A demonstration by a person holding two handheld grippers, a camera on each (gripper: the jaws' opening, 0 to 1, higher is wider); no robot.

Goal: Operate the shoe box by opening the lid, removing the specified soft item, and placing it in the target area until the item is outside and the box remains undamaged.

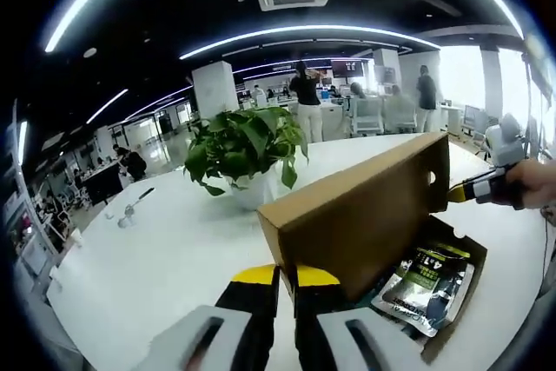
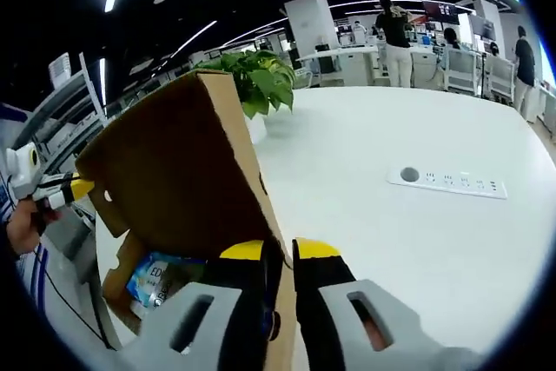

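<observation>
**Your count, item by item**

You have one shoe box with one raised lid, one soft packet inside it, one potted plant, one power strip on the white table, and two grippers.

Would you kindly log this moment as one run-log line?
lid: raised | left gripper: shut on lid | right gripper: shut on lid | pouch: inside box

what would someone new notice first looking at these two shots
The brown cardboard shoe box lid stands raised in the foreground, pinched at opposite corners by the left claw and the right claw. Beneath it, glossy soft pouches lie in the open box. Behind, a leafy green potted plant sits on the white round table.
</observation>
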